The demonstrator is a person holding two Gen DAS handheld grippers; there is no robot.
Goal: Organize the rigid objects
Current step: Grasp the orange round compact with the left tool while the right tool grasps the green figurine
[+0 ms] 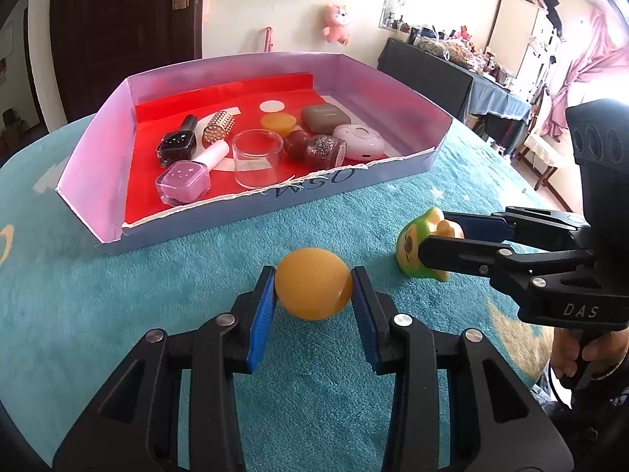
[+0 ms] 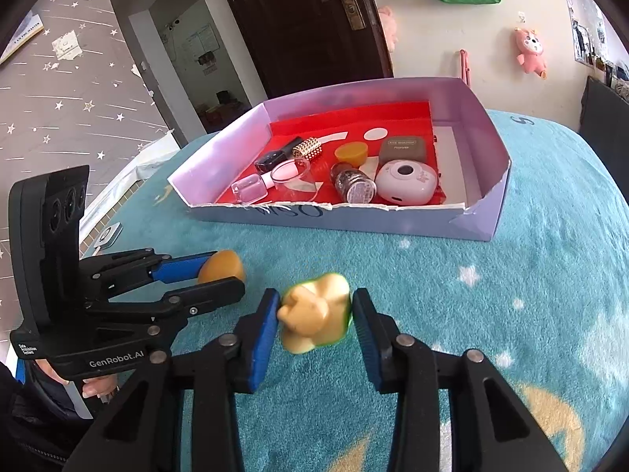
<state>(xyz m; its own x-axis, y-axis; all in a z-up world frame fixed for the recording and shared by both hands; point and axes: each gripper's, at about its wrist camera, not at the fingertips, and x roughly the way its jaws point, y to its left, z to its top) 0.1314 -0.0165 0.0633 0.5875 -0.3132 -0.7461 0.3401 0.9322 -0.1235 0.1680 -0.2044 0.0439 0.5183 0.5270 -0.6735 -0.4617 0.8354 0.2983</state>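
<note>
Both grippers grip toys on the teal-covered bench (image 1: 157,283).
The left gripper (image 1: 312,287) pinches an orange egg-shaped piece (image 1: 312,283); the right gripper (image 2: 316,316) pinches a green-and-yellow toy figure (image 2: 314,314), both just before the cardboard tray (image 1: 94,145) of small cosmetics.

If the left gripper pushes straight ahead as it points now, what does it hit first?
The left gripper already has the orange ball between its jaws, so the ball would go along. Beyond it, the first obstacle looks like the low front wall of the box, though depth is uncertain.
</note>
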